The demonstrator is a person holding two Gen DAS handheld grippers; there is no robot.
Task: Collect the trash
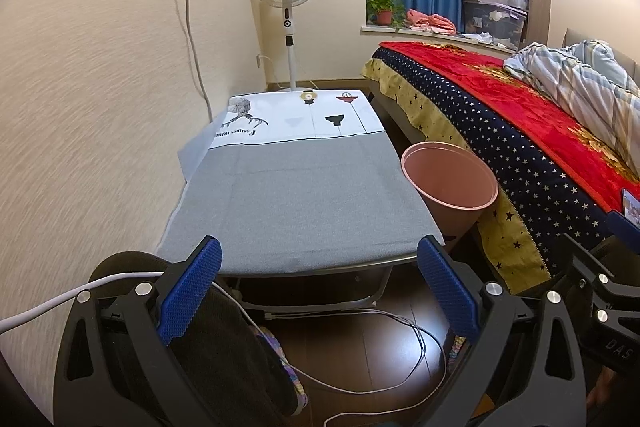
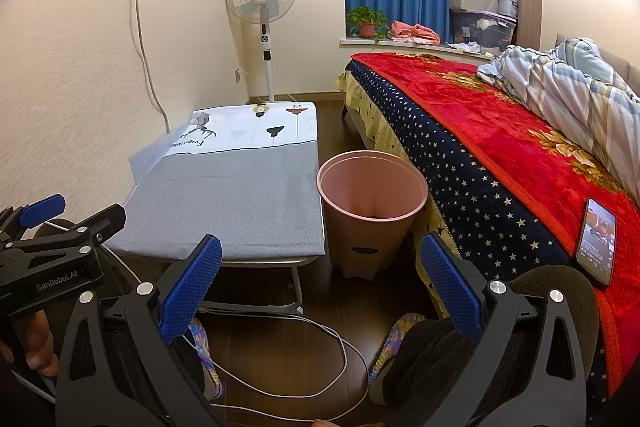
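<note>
The left hand-held gripper is level, its blue-padded fingers spread wide with nothing between them. The right hand-held gripper sits just beside it, equally wide and holding nothing. A hand grips the left tool's handle.

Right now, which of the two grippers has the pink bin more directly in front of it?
The right gripper: the pink bin stands between its open fingers. For the left gripper, the bin sits off to the right.
</note>
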